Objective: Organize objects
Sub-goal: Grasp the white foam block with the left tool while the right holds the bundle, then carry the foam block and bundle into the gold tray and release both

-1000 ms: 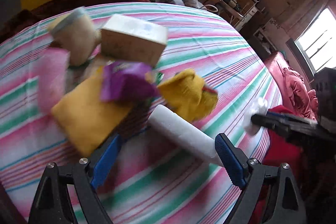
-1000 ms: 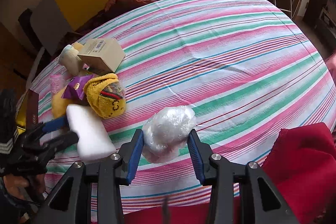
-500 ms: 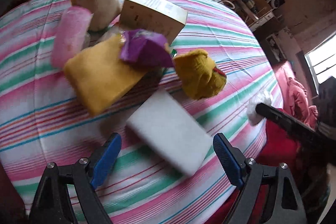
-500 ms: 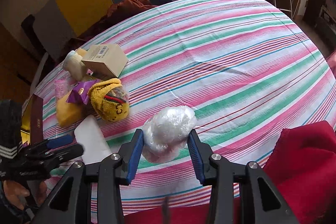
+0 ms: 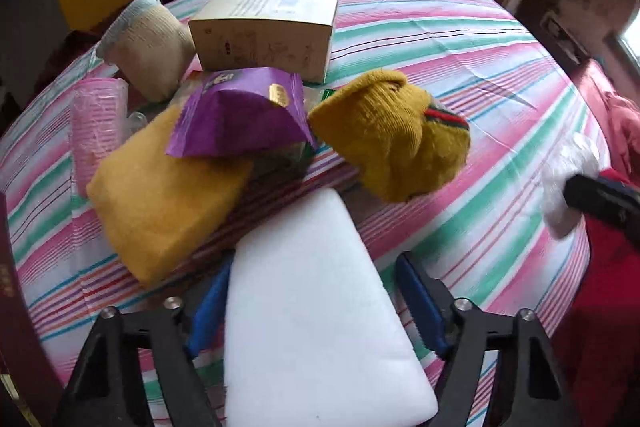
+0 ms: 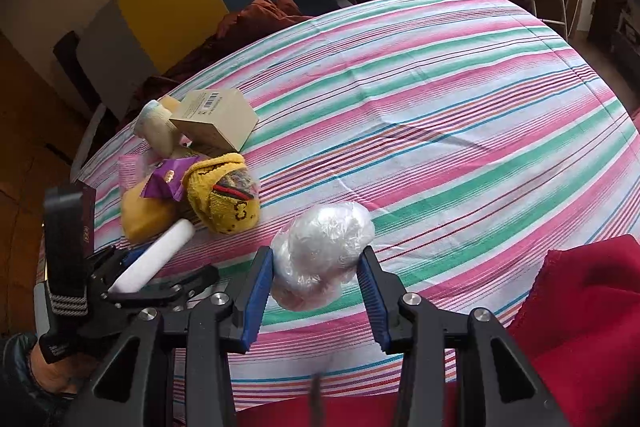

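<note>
The left hand-held gripper [image 5: 312,307] points steeply down at the surface covered by a pink, green and white striped cloth [image 5: 460,67], and a white rectangular foam block [image 5: 316,307] lies between its blue-padded jaws. Those jaws have just been closing; the left pad sits against the block's edge, while a strip of cloth shows between the block and the right pad, so the grip is not complete. Just ahead of this gripper a mustard-yellow folded cloth [image 5: 168,187] lies to the left and a mustard knitted hat with a red and green band [image 5: 392,135] to the right. Between them, further forward, a crumpled purple foil packet [image 5: 240,119] rests on the yellow cloth. Beyond it stands a tan cardboard box [image 5: 264,35], with a cream-coloured rolled bundle [image 5: 148,43] and a pink ribbed plastic cup [image 5: 96,127] off to the left.

The right hand-held gripper [image 6: 316,291] is clamped narrow on a crumpled clear plastic bag [image 6: 320,255], pressed by both pads. A red fabric [image 6: 580,327] lies to its right, at the near edge of the surface
</note>
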The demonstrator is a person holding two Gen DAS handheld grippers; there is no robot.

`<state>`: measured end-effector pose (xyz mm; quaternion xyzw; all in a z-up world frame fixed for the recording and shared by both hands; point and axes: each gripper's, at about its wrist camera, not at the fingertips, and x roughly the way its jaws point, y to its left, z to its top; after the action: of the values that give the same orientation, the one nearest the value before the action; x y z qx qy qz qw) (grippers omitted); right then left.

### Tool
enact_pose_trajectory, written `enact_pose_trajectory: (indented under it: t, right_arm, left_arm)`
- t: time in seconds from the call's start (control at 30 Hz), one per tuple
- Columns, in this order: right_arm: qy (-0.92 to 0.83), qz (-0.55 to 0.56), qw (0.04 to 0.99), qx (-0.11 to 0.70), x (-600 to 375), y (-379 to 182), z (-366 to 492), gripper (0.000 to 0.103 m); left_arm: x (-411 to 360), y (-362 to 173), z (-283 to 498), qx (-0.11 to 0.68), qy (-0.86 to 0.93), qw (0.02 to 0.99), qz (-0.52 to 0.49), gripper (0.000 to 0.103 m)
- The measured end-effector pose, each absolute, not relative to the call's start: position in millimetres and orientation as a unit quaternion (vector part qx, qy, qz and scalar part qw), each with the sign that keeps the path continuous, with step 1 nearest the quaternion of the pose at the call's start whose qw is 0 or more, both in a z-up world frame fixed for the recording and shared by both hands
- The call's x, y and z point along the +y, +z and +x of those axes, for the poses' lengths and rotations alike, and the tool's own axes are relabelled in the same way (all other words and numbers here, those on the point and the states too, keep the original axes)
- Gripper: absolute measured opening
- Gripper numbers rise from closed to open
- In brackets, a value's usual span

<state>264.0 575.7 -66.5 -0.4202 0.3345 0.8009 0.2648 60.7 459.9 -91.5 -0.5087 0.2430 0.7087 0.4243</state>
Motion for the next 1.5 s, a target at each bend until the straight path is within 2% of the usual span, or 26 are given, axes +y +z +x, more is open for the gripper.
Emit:
enact_pose_trajectory:
  t: [0.07, 0.13, 0.2, 0.5, 0.67, 0.73, 0.87, 0.93, 1.13, 1.5]
  right_arm:
    - [0.800, -0.422, 0.266, 0.334, 575.6, -66.8, 263.8, 0.043]
    - [0.799, -0.424, 0.268, 0.332, 575.3, -67.0, 263.6, 0.043]
    - [0.797, -0.425, 0.271, 0.331, 575.3, -67.2, 263.2, 0.043]
    - [0.792, -0.429, 0.280, 0.331, 576.7, -67.5, 264.1, 0.043]
    - [0.791, -0.429, 0.283, 0.330, 576.3, -67.5, 264.5, 0.043]
    - [0.792, -0.430, 0.284, 0.329, 576.2, -67.2, 264.5, 0.043]
    - [0.790, -0.437, 0.288, 0.318, 574.9, -67.0, 262.7, 0.043]
    - [0.792, -0.438, 0.297, 0.304, 572.1, -65.3, 261.9, 0.042]
    - [0.805, -0.421, 0.308, 0.282, 565.3, -59.1, 263.1, 0.042]
    - [0.826, -0.422, 0.275, 0.254, 519.2, -33.4, 232.1, 0.042]
  left_arm:
    - [450.6, -88.3, 59.8, 0.236, 0.702, 0.438, -0.510, 0.078]
    - [438.6, -84.2, 56.2, 0.200, 0.688, 0.456, -0.528, 0.087]
    - [427.7, -80.6, 52.6, 0.169, 0.672, 0.470, -0.547, 0.093]
    - [384.0, -55.8, 64.1, 0.167, 0.659, 0.522, -0.515, 0.098]
    - [374.1, -50.9, 49.5, 0.149, 0.675, 0.498, -0.524, 0.097]
    - [379.0, -53.3, 38.3, 0.151, 0.685, 0.476, -0.530, 0.090]
    - [396.4, -59.2, 42.2, 0.178, 0.678, 0.469, -0.538, 0.084]
    - [405.7, -66.9, 46.9, 0.190, 0.673, 0.476, -0.534, 0.050]
    - [387.0, -59.8, 49.3, 0.180, 0.679, 0.502, -0.504, 0.024]
    - [340.8, -40.6, 40.3, 0.131, 0.701, 0.525, -0.465, 0.021]
